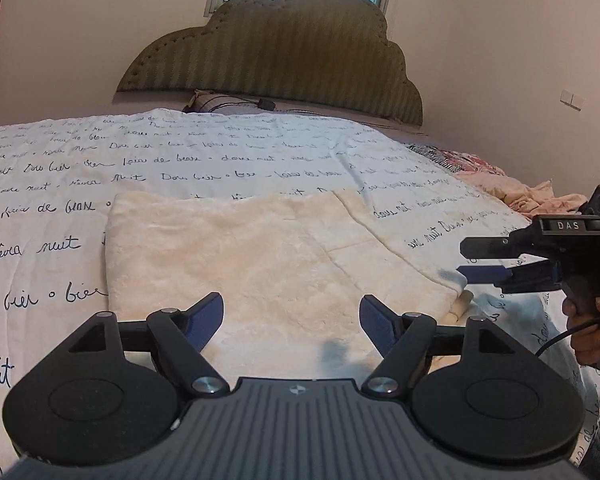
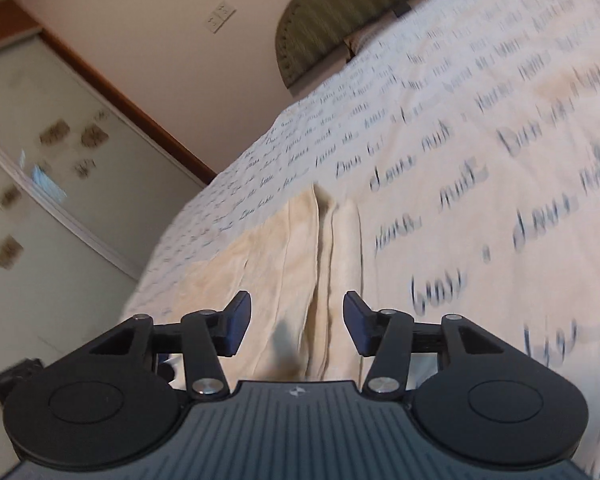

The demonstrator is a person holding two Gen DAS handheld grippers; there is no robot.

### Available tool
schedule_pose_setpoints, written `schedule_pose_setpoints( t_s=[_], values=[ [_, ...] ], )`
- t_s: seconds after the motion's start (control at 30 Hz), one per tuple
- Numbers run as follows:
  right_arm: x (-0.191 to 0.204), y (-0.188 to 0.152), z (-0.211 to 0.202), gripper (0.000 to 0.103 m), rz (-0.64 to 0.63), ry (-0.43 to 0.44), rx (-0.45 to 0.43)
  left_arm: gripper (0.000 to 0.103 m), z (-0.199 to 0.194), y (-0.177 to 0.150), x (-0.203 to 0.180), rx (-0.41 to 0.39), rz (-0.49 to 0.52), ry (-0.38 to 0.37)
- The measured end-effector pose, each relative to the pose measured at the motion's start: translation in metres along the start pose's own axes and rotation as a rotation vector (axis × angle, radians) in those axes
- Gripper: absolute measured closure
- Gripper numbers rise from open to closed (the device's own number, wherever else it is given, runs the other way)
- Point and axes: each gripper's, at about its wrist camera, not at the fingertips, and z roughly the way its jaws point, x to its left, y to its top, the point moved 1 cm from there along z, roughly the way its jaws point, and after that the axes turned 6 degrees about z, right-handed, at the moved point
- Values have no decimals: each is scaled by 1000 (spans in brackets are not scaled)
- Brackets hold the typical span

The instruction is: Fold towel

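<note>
Left wrist view shows the cream towel [image 1: 260, 252] lying flat on the bed [image 1: 40, 184], filling the centre and lower middle of the frame, with one layer already doubled over another, so a first fold looks done. The left claw [image 1: 291, 322] sits at the bottom centre with its blue pads wide apart over the towel's near edge, holding nothing; that placement suits taking the near hem for the next fold. At the right edge of the frame the right claw [image 1: 470, 261] comes in sideways, held by a hand [image 1: 588, 320], its two fingers one above the other with a narrow gap, close to the towel's right corner [image 1: 462, 300], where a small roll of fabric sticks out. Turning it on its side probably lets one finger slide under the layers.

Right wrist view, blurred, shows that claw's pads apart, empty, either side of the towel's stacked edges [image 2: 328, 264] running up the middle of the frame.
</note>
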Motion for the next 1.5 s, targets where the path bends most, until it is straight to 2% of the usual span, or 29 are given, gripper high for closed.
schedule_pose_setpoints(
  t_s=[0.1,0.27,0.5,0.57,0.77,0.8,0.87,1.0,1.1,1.2,1.27,1.33,1.4,1.5],
  values=[
    [-14,-11,-4,52,87,39,23,26,3,-3,-2,15,4,6],
    [-19,-15,-2,52,148,80,38,25,8,-10,2,46,-36,-5],
    [-11,-14,3,51,151,104,70,22,11,-14,-3,50,7,11],
    [-9,-13,7,50,141,83,81,19,13,-15,-6,50,20,18],
    [-4,-1,40,50,128,86,86,15,13,-14,-11,50,18,40],
    [-5,1,48,53,120,93,85,15,12,-14,-11,51,14,42],
    [-3,1,58,86,83,57,85,15,10,-13,-11,48,9,43],
    [5,-7,43,89,57,70,37,16,6,-10,-8,64,-3,31],
    [15,-13,21,90,46,94,-1,15,0,-9,-8,67,-3,-7],
    [8,-18,17,90,68,55,18,14,8,-15,-10,84,43,6],
    [-12,-21,27,84,121,0,60,13,11,-18,-12,82,62,16],
    [-18,-19,28,82,150,23,71,13,10,-18,-12,80,65,17],
    [-4,-11,16,80,61,-46,4,13,10,-16,-8,86,42,12],
    [34,6,3,76,-175,-232,-166,13,12,-15,-7,86,10,18]
  ],
)
